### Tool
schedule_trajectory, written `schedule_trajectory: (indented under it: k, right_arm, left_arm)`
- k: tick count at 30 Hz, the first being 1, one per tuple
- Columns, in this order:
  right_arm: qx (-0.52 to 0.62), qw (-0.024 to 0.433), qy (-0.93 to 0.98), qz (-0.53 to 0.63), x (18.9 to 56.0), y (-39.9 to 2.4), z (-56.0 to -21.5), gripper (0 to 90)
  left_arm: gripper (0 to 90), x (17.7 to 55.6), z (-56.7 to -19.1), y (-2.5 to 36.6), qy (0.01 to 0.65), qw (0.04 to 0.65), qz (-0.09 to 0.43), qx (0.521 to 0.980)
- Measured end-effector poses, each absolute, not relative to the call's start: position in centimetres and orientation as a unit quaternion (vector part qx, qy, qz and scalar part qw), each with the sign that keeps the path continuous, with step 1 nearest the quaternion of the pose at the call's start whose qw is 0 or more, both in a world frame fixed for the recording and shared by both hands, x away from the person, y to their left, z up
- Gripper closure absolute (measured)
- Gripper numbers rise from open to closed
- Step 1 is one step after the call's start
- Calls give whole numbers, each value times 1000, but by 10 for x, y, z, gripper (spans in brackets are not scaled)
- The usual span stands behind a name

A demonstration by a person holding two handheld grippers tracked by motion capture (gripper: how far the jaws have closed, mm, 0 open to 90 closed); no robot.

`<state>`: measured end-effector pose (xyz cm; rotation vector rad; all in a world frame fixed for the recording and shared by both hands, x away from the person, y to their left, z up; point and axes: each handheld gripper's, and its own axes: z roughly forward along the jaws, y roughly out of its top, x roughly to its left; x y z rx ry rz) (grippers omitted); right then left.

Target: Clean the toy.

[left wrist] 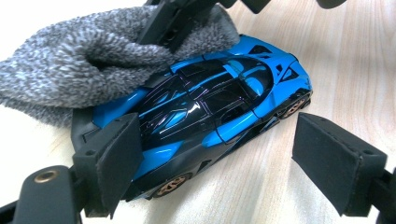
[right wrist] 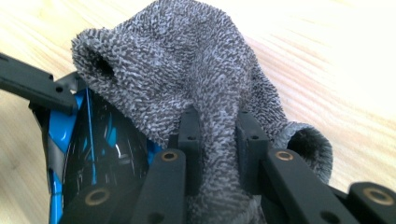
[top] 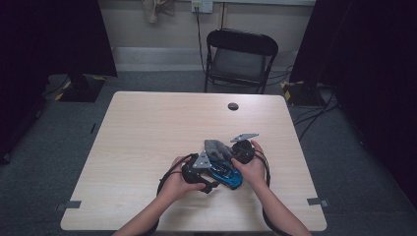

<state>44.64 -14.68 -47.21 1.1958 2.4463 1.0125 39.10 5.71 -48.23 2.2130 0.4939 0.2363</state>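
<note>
A blue and black toy car (left wrist: 219, 98) lies on the wooden table (top: 147, 128), near its front edge. My left gripper (left wrist: 217, 128) is open around the car's near side: one pad (left wrist: 116, 154) rests against the bodywork, the other pad (left wrist: 327, 163) stands apart from it. My right gripper (right wrist: 219, 135) is shut on a grey fluffy cloth (right wrist: 187, 70), which is draped over one end of the car (right wrist: 98, 154). From above, the cloth (top: 216, 147) sits on the car (top: 229, 177) between the left gripper (top: 209, 184) and the right gripper (top: 232, 158).
A black folding chair (top: 241, 56) stands beyond the table's far edge. A small dark round hole (top: 233, 106) marks the tabletop at the back. Cables lie on the floor at the right. Dark curtains hang on both sides.
</note>
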Motion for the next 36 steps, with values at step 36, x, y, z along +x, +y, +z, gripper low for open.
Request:
schedule_trajectory:
  k: [36]
  right_arm:
    - [411,121,831,356,410,-195,-467,759]
  left_arm:
    - [171,391,-482,57,192,413,97,885]
